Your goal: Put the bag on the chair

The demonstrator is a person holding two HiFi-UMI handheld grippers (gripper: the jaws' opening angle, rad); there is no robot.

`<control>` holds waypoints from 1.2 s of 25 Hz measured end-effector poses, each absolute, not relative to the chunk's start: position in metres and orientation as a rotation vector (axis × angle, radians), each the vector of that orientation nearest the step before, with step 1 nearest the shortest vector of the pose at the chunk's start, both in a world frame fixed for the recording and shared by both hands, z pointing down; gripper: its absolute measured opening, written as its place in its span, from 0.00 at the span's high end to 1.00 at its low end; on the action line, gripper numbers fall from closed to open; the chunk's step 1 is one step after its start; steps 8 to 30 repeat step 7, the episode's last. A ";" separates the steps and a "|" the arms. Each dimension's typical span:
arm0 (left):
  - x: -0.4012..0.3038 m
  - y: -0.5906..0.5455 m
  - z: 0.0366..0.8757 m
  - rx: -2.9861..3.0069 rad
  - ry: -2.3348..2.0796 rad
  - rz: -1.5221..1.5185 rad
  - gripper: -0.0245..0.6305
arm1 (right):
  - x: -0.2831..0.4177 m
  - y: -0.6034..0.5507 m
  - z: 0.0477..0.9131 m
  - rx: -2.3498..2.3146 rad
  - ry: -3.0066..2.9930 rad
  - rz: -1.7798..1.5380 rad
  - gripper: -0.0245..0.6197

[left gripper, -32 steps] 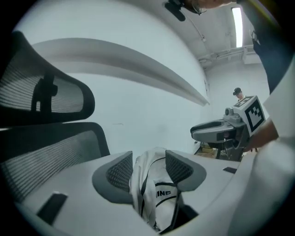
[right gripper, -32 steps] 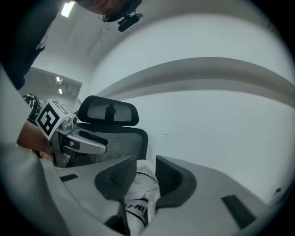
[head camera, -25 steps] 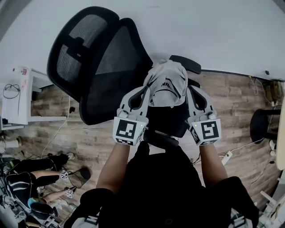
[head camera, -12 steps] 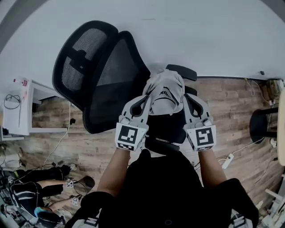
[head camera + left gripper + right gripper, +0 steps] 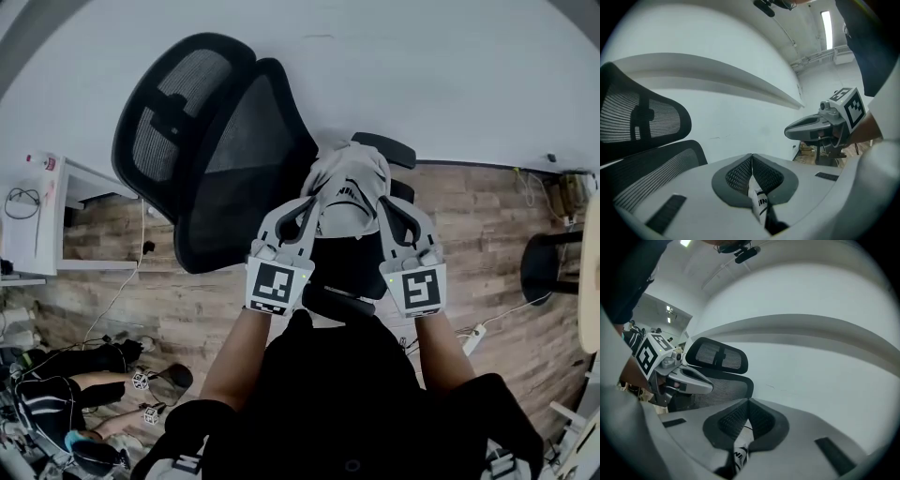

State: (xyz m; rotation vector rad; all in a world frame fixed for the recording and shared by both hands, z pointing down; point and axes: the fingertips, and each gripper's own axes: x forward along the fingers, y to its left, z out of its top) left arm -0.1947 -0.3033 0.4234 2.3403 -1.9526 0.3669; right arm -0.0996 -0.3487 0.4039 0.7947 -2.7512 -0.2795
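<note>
1. Bag: I hold it by its top in both tools, over the seat of the chair, just in front of the mesh backrest. The head view does not show whether its base touches the seat.
2. Left gripper: jaws fully closed, pinching a fold of white printed fabric at the bag's left edge.
3. Right gripper: jaws fully closed, pinching a matching fold at the right edge.
4. Step in hand, as I judge it: lowering the bag onto the seat.
5. I lower both tools together and level, so the bag neither tilts nor swings into the backrest.
6. I centre the bag between the far armrest and the near armrest, back from the seat's edges, so it cannot slump off.
7. I open the jaws only when the fabric above the pinch goes slack, which indicates that the seat carries the weight.
8. I release both sides together and lift straight away, so no fold snags on a pad.
</note>
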 end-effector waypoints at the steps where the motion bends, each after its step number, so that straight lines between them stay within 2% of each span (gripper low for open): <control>1: -0.197 -0.302 0.418 2.334 -1.965 0.361 0.93 | -0.102 -0.348 0.401 0.792 -2.754 -0.277 0.93; 30: -0.202 -0.301 0.413 2.296 -1.998 0.325 0.93 | -0.103 -0.347 0.397 0.794 -2.745 -0.293 0.93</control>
